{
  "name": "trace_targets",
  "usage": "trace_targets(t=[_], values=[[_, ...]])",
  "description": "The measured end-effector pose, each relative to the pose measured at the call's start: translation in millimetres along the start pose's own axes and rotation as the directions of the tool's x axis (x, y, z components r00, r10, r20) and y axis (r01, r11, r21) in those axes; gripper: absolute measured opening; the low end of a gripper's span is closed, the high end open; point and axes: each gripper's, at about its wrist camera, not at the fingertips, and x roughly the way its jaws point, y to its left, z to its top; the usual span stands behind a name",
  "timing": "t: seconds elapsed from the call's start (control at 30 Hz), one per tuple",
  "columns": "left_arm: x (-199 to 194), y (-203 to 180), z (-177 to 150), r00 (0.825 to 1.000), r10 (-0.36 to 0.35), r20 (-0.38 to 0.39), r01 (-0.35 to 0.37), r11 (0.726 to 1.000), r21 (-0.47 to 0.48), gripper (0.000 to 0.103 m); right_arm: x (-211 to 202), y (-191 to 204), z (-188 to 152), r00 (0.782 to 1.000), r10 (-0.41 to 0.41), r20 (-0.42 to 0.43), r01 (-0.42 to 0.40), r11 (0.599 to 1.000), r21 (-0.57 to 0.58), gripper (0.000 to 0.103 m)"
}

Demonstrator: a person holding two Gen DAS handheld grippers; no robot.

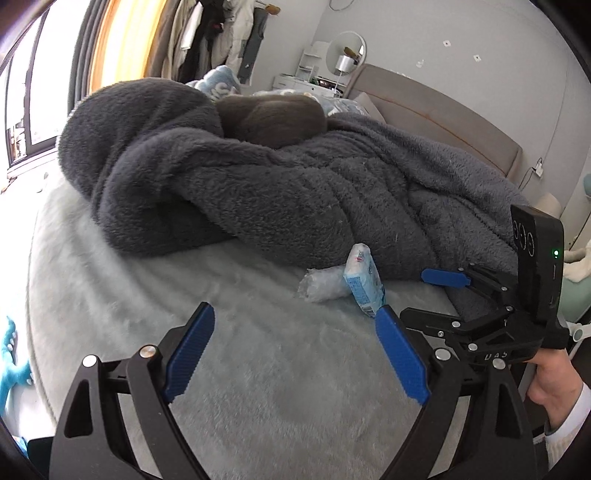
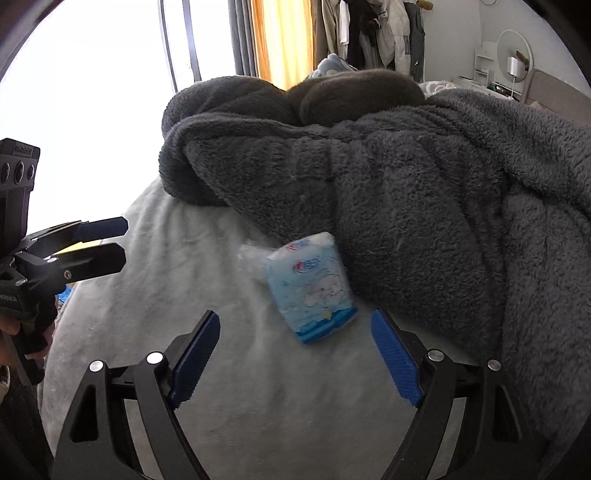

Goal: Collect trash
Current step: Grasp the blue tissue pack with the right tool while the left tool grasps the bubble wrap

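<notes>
A light-blue tissue packet leans against the dark grey fleece blanket on the pale bed sheet; it also shows in the right wrist view. A crumpled clear plastic wrapper lies just left of the packet, partly hidden behind it in the right wrist view. My left gripper is open and empty, short of both items. My right gripper is open and empty, its jaws spread just in front of the packet. It shows at the right of the left wrist view.
A brown cushion lies on top of the blanket. A padded headboard and a white shelf with a round mirror stand behind. Clothes hang by the window. A blue toy lies at the left bed edge.
</notes>
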Motion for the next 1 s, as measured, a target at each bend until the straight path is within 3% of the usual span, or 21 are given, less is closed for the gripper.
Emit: trace_targets(t=[0.5,0.7,0.8,1.0], values=[[43,5,18,0.998,-0.031,-0.063,0.030,0.999,-0.018,0.091,50,-12,18,0.996,0.054,-0.069,-0.055,0.998,-0.017,0.085],[57,0,21,0.993,-0.058,-0.105,0.061,0.998,0.019,0.091,69,-17,21,0.993,0.072,-0.097,-0.073,0.997,0.000,0.085],[63,-2,21,0.990,-0.082,-0.118,0.084,0.996,0.018,0.091,78,-20,21,0.989,0.089,-0.116,-0.087,0.996,0.020,0.071],[75,-6,20,0.988,-0.084,-0.127,0.088,0.996,0.022,0.091,76,-26,19,0.988,0.098,-0.118,-0.095,0.995,0.035,0.061]])
